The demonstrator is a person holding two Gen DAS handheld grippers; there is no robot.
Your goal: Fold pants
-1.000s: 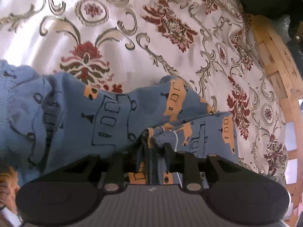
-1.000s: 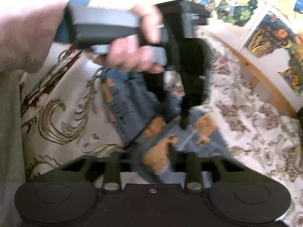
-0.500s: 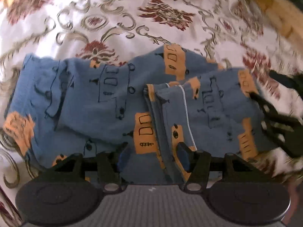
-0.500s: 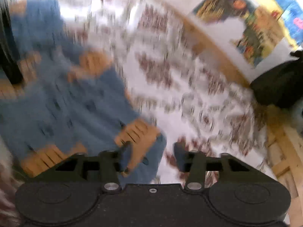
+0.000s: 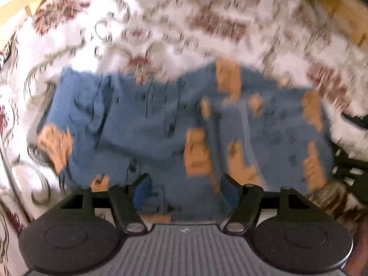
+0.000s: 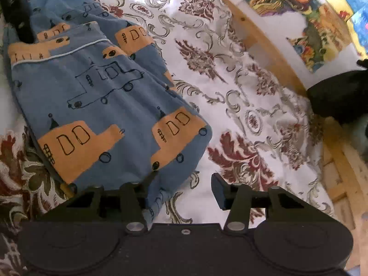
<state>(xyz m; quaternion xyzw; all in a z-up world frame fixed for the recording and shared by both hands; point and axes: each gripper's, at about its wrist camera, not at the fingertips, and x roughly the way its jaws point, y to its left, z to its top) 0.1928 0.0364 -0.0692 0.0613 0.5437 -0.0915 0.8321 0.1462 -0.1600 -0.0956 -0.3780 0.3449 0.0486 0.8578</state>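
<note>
Hovering over the folded pants [image 6: 96,96], both claws gape empty.

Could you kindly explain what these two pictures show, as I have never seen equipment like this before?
There is no robot here: a person holds a two-finger gripper in each hand, and a fisheye camera on each looks forward along its fingers. The dark shape along the bottom of each picture is the gripper itself.

The left gripper gives a motion-blurred view; its jaws stand apart with nothing between them, above the pants.

The right gripper gives a sharp view. It is open too, one finger at the edge of the cloth without pinching it.

The pants are blue with orange vehicle prints and lie partly folded, one layer over another, on a white bedspread patterned with dark red flowers. A wooden frame edges it, with colourful pictures on the wall behind.

Nothing is held.
</note>
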